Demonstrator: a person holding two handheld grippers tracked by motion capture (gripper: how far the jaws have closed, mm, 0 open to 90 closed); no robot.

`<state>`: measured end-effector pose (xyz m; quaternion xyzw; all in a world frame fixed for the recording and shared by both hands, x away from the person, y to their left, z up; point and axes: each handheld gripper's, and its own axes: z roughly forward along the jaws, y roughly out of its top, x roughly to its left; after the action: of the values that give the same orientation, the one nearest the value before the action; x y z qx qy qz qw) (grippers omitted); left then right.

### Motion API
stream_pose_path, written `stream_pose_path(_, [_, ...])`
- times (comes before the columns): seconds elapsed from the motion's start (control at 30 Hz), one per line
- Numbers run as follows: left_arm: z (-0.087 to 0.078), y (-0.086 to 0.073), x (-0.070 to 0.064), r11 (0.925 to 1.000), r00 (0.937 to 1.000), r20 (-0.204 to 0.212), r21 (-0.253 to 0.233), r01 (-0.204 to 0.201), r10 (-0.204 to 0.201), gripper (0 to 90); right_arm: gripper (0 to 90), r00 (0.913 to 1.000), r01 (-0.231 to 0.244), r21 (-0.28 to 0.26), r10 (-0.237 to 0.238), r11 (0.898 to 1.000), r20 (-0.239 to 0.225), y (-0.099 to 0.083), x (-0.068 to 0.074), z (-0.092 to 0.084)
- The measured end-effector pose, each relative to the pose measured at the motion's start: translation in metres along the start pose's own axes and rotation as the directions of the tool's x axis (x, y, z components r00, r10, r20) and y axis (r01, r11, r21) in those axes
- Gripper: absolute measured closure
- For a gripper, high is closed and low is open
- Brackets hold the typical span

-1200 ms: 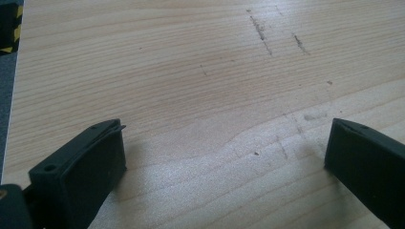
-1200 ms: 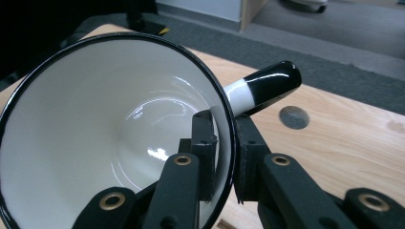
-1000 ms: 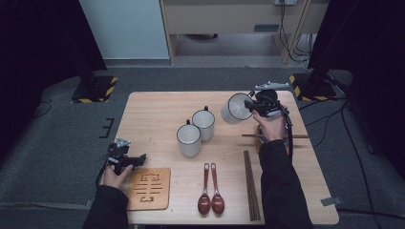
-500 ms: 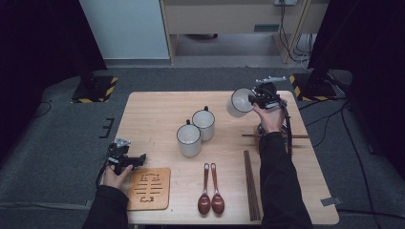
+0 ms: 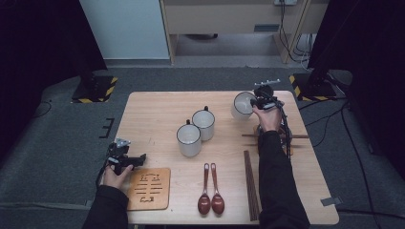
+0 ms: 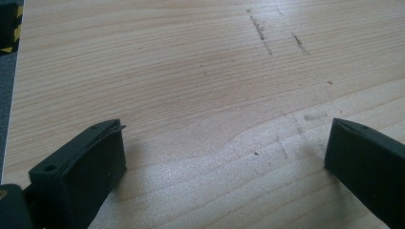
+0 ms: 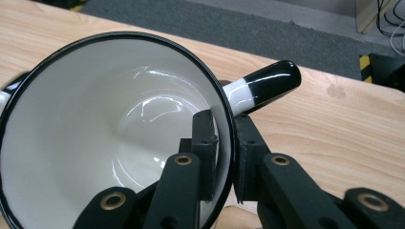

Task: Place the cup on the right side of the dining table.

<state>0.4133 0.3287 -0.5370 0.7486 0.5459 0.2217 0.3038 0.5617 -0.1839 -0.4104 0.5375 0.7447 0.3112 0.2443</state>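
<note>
A white enamel mug (image 5: 242,105) with a black rim hangs tilted above the far right of the wooden table (image 5: 153,114), and my right gripper (image 5: 258,103) is shut on its rim. In the right gripper view one jaw is inside the mug (image 7: 95,129) and the other outside, with my right gripper (image 7: 223,143) pinching the wall beside the black-tipped handle (image 7: 265,83). Two more white mugs (image 5: 189,140) (image 5: 203,124) stand at the table's middle. My left gripper (image 5: 138,159) rests open near the front left edge; in its own view my left gripper (image 6: 224,157) has bare wood between the jaws.
A wooden trivet (image 5: 149,188) lies beside the left hand. Two dark red spoons (image 5: 210,196) lie at the front middle. Dark chopsticks (image 5: 250,186) lie lengthwise to their right, and another pair (image 5: 296,136) lies crosswise under the right forearm.
The right gripper has carried the mug away from the person toward the far right of the table and lowered it. The left gripper has stayed in place.
</note>
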Motion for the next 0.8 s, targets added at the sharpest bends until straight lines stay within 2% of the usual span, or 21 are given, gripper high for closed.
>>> stream_pose_path(0.23, [0.000,0.000,0.000,1.0000,1.0000,0.000,0.000,0.000,0.000,0.0,82.2,0.9997,-0.012,0.043,0.011,0.999,0.022,-0.005,-0.006,0.016])
stream_pose_path(0.4, [0.000,0.000,0.000,1.0000,1.0000,0.000,0.000,0.000,0.000,0.0,82.3,0.9991,-0.004,0.081,0.001,0.997,0.041,-0.008,-0.006,0.024])
stream_pose_path(0.8, [0.000,0.000,0.000,1.0000,1.0000,0.000,0.000,0.000,0.000,0.0,82.3,0.9971,-0.010,0.141,0.000,0.990,0.076,-0.016,-0.014,0.038])
